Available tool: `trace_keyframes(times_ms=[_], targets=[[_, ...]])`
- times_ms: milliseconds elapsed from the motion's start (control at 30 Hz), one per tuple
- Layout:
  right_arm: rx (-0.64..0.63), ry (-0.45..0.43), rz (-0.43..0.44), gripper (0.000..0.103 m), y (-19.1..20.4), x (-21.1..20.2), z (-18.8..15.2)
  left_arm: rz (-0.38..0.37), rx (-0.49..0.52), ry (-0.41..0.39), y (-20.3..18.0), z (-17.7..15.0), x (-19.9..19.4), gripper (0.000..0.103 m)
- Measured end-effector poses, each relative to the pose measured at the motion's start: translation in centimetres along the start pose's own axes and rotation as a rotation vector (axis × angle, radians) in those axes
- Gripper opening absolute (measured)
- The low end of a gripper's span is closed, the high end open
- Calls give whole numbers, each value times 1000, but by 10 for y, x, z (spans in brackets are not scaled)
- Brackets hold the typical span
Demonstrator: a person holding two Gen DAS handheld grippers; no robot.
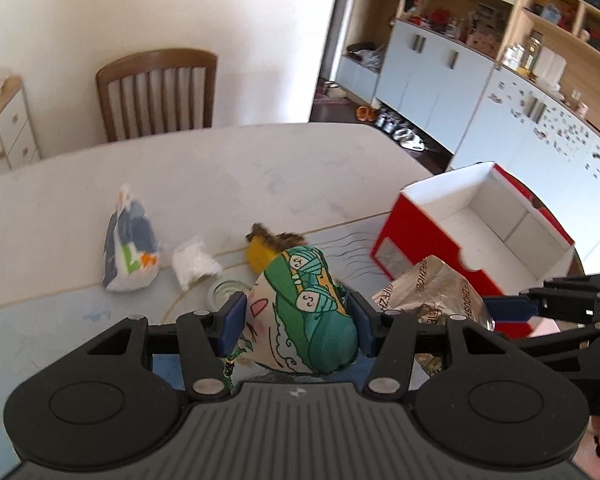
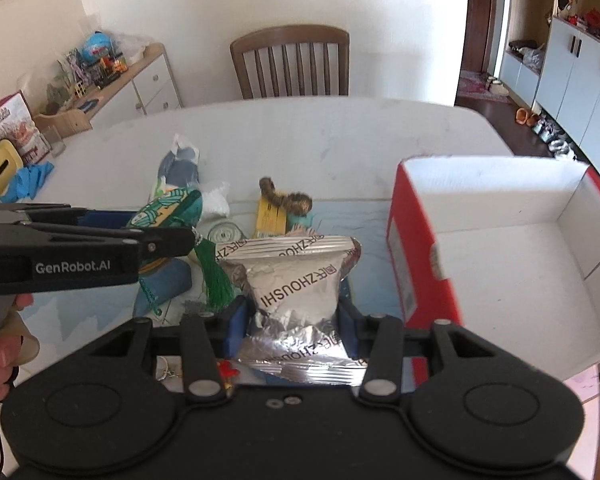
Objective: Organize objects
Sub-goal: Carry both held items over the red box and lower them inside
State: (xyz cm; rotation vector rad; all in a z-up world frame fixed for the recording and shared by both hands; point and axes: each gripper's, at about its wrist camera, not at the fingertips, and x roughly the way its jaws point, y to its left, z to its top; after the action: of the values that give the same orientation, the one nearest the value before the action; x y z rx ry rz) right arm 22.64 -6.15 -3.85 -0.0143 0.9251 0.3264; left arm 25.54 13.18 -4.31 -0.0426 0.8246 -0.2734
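On the far left of the table point(image 1: 80, 184) a blue-and-white plastic bag point(image 1: 130, 250) and a crumpled white wad point(image 1: 194, 262) lie loose, with a clear glass dish point(image 1: 226, 292) and a yellow packet point(image 1: 260, 256) topped by something brown and furry just beside them; none of these is held. Next comes the left tool point(image 1: 296, 320), its blue pads pinching a green cartoon-printed pouch point(image 1: 304, 308) from both sides, the pouch's long axis running away from the camera and its green tassel point(image 2: 214, 276) hanging free below, so it looks lifted clear of the table. To its right the right tool point(image 2: 296, 320) is pressed onto a silver foil packet point(image 2: 296, 280), gripped low on its body with the sealed top edge pointing away; it too appears to be off the table. Furthest right stands the open red box point(image 1: 420, 236) with a white inside, seemingly empty where it shows. That box is what the coming move turns on: it lies to the right of both tools, its opening facing up. The right tool is the nearer one, just beside the red wall, so the foil packet probably goes in first, while the pouch has to cross behind it.
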Motion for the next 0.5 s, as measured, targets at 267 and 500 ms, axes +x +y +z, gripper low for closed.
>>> trace_keyframes(times_ms=[267, 500], targets=[[8, -24, 9, 45, -21, -28, 9, -14, 63, -9, -40, 15, -13, 54], [11, -45, 3, 45, -57, -43, 12, -3, 71, -17, -77, 28, -12, 54]])
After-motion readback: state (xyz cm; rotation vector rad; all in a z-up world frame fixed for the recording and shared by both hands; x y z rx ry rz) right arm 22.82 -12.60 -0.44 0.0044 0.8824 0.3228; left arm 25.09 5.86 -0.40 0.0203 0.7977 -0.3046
